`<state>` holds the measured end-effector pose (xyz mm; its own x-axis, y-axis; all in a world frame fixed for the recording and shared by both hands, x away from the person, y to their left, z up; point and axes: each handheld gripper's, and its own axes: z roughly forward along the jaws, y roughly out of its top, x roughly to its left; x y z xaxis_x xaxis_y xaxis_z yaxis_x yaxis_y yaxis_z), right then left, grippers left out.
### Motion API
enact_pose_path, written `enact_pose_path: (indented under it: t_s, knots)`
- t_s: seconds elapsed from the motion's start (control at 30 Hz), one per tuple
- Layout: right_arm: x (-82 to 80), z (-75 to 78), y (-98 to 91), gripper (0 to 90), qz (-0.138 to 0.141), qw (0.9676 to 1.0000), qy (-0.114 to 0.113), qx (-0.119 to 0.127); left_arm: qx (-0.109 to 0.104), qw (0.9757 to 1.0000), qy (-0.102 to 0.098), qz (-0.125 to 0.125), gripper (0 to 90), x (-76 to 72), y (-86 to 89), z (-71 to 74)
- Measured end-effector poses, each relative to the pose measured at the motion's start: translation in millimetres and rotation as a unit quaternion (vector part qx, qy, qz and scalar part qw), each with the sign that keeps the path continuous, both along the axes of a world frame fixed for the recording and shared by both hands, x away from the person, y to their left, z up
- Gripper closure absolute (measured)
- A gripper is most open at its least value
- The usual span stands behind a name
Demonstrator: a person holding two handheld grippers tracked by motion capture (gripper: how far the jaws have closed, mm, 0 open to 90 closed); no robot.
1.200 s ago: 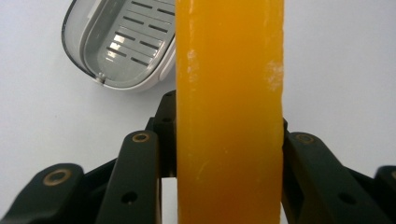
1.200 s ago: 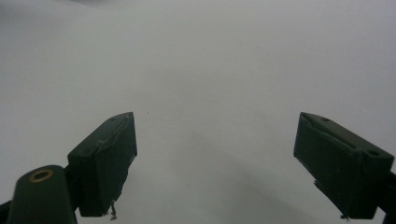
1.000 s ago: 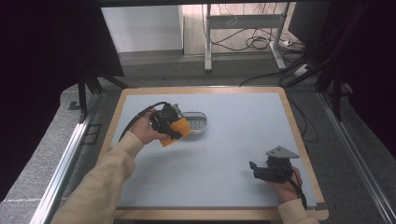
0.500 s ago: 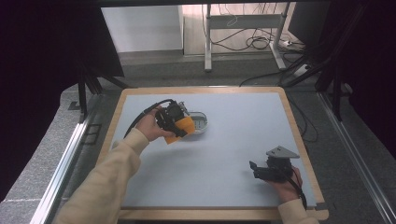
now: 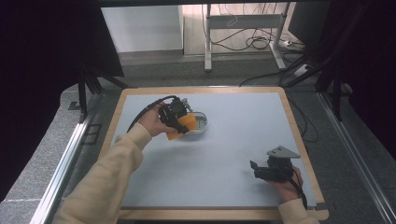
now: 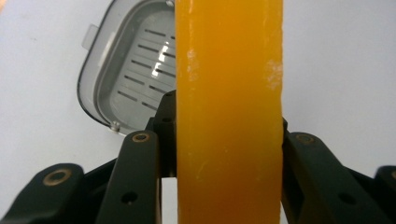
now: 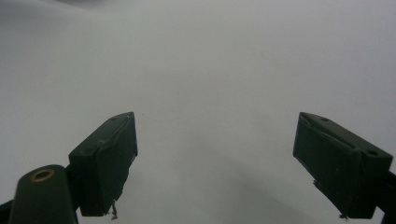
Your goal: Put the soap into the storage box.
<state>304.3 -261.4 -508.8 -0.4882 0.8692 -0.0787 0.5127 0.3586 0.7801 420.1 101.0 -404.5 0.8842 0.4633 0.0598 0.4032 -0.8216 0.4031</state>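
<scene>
Orange block (image 6: 229,112) clamped in left gripper (image 5: 180,119) fingers above grey slotted tray (image 6: 126,79), right gripper (image 5: 261,171) fingers spread wide, empty, over counter (image 5: 233,140)

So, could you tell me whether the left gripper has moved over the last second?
Yes. The left gripper, shut on the orange block, has shifted slightly toward the table's far edge, staying over the grey slotted dish.

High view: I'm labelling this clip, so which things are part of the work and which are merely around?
In use:
- left gripper, shut on the orange block
- grey slotted dish beside it

Merely around:
- right gripper, open over bare table
- floor cables
</scene>
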Motion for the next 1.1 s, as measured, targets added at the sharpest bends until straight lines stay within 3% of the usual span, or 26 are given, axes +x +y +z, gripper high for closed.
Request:
enact_pose_path:
  t_s: [0.27,0.37,0.63,1.1]
  knots:
    - [0.5,-0.8,-0.5,14.1,0.0,1.0,0.004,0.0,0.004,0.9999,-0.004,-0.009,61.9,3.8,-4.7,1.9]
    - [0.4,-0.7,-0.4,14.1,-0.001,1.0,0.004,-0.001,0.004,0.9998,-0.016,-0.014,61.9,5.0,-7.3,2.6]
    - [0.8,-1.1,-0.4,14.1,0.0,1.0,0.006,-0.002,0.003,0.9996,-0.018,-0.019,61.9,9.7,-11.6,6.8]
    - [1.3,-1.9,-0.5,14.1,0.0,1.0,0.005,-0.005,0.021,0.9989,-0.016,-0.038,61.9,29.1,-23.4,7.4]
